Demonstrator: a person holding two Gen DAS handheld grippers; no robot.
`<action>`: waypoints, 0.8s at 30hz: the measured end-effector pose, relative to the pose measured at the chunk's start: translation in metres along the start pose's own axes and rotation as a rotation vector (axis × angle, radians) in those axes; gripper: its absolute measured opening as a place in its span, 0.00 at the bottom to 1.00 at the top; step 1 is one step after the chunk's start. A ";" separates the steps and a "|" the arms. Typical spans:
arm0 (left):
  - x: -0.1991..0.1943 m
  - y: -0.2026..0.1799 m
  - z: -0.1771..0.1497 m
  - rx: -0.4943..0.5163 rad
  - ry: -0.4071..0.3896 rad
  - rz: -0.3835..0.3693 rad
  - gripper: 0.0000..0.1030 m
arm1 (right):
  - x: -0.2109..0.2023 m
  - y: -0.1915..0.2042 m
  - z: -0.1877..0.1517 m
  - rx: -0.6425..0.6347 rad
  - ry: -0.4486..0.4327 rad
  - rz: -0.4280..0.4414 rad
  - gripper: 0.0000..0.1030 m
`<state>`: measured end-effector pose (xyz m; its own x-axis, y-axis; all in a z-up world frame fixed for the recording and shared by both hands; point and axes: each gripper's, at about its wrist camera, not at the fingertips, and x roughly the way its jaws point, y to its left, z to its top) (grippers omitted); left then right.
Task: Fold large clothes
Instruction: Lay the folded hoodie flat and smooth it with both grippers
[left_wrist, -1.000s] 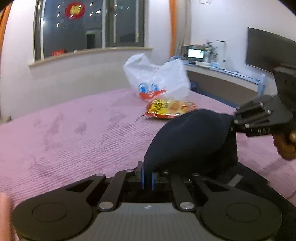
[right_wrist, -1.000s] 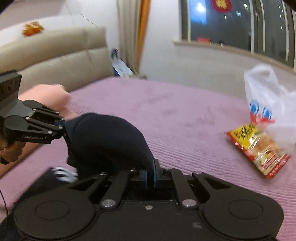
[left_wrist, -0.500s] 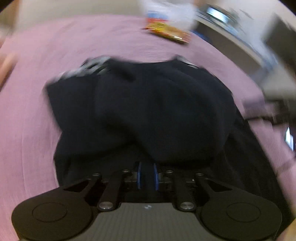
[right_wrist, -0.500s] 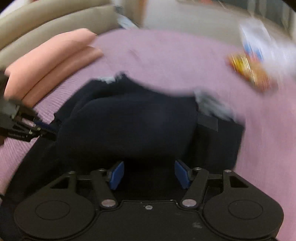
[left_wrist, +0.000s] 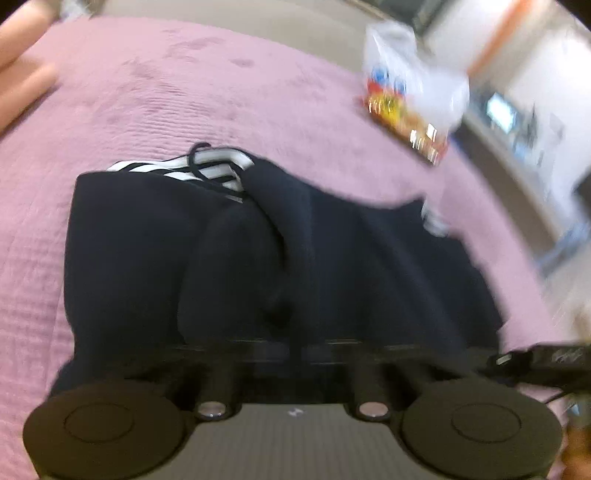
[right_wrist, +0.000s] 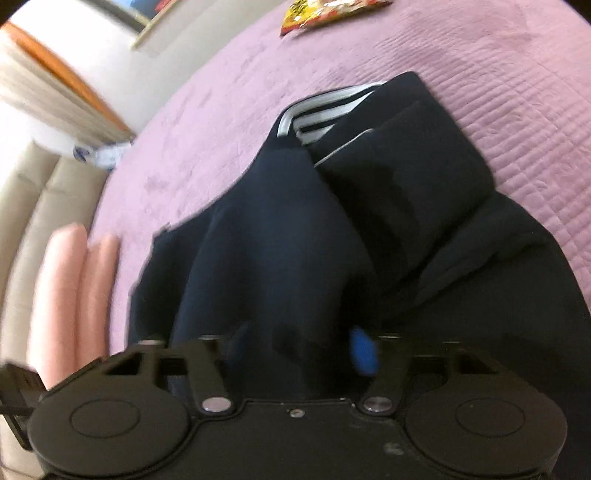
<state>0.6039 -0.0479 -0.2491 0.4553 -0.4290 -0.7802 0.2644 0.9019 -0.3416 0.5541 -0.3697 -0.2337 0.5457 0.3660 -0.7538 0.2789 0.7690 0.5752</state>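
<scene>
Nearest in both views: a dark navy garment (left_wrist: 258, 258) lying bunched on the bed, right up against both tools. Left gripper (left_wrist: 295, 350) sits at its near edge; fingers blurred & dark against the cloth, can't tell if apart or together. Right gripper (right_wrist: 299, 347) has fingers spread apart, one blue pad (right_wrist: 364, 352) showing, fabric lying loose between them, nothing clamped.

Surface: bed w/ pink-purple quilted cover (left_wrist: 166, 110), ribbed texture, a few darker patches. Room beyond is smeared by blur.

Left view only: white plastic bag w/ cartoon eyes (left_wrist: 410, 85) far right on the bed, a desk w/ a lit screen (left_wrist: 500, 109) past it, & the other tool's black body at lower right edge. Right view only: pink pillows (right_wrist: 74, 288) at left, beige padded headboard (right_wrist: 33, 206) behind them, curtain w/ orange edge (right_wrist: 62, 70) upper left. Yellow-red snack packet (left_wrist: 406, 125) appears in both, just beside the bag, well apart from the garment.

Garment: folded over in thick layers, rumpled, w/ white stripes (right_wrist: 321, 107) & a dark drawstring at its far edge.
</scene>
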 end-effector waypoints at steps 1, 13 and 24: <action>-0.004 0.000 -0.003 -0.007 -0.024 -0.012 0.05 | -0.006 0.007 0.001 -0.034 -0.023 0.011 0.09; -0.010 0.078 -0.055 -0.321 -0.033 -0.251 0.07 | -0.008 -0.040 -0.012 -0.081 0.039 -0.138 0.37; -0.079 0.020 -0.043 -0.038 -0.123 -0.296 0.11 | -0.052 0.031 -0.040 -0.366 -0.071 -0.050 0.54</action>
<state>0.5362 0.0064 -0.2167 0.4636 -0.6737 -0.5755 0.3699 0.7374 -0.5652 0.5025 -0.3445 -0.1893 0.5957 0.2955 -0.7469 0.0130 0.9262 0.3768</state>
